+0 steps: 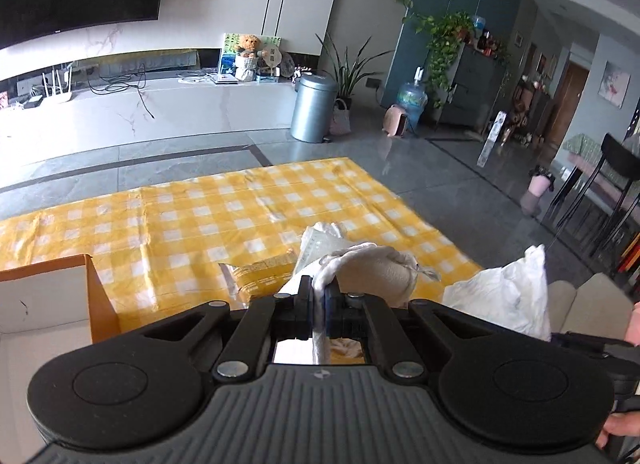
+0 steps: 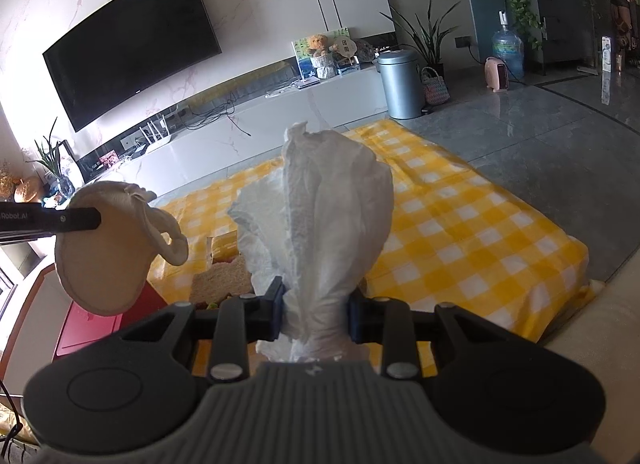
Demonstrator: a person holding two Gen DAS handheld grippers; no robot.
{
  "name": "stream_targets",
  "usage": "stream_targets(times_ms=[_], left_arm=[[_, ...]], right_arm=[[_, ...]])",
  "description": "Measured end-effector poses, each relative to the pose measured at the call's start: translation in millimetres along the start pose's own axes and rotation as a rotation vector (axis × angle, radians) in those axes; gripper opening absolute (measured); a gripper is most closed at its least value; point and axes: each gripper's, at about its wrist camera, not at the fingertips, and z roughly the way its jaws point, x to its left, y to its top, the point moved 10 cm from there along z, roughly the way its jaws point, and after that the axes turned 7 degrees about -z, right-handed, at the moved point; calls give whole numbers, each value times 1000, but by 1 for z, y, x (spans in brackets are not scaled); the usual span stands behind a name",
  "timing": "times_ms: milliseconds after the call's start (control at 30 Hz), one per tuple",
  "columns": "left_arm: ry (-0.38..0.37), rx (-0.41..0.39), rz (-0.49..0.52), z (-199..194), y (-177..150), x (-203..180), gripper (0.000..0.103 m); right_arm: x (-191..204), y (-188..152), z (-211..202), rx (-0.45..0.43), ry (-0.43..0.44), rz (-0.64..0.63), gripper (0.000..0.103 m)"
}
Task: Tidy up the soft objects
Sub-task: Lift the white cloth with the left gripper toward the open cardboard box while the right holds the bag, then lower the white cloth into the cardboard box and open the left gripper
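My left gripper is shut on a cream round soft pad with white straps, held above the yellow checked cloth. The pad also shows in the right wrist view, hanging from the left gripper's finger. My right gripper is shut on a bunched white soft cloth that stands up between the fingers. That white cloth shows at the right in the left wrist view.
An orange-edged cardboard box sits at the left, red in the right wrist view. A yellow packet and a brown woven item lie on the cloth. A grey bin, TV bench and dark chair stand beyond.
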Motion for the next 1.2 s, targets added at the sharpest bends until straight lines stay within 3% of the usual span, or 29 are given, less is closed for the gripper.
stream_targets(times_ms=[100,200,467,633,767,967,1200], left_arm=[[35,15,-40,-6,5,8,5],[6,-8,-78,-21,11,13,5],[127,-68,-180,-85,8,77,6],[309,-66,-117,-115,-13,122,6],[412,-38,-65,-126,-34,149,6],[441,35,-36,-112,-64,176,6],[524,121,126,-97,-87,194,6]], right_arm=[[2,1,-1,-3,1,-5,30],[7,3,-3,-6,6,-15,30],[46,19,-21,-47,72,-71,30],[90,31,-31,-72,147,-124,30],[143,37,-33,-86,226,-188,30],[218,35,-16,-63,328,-257,30],[275,23,5,-15,395,-284,30]])
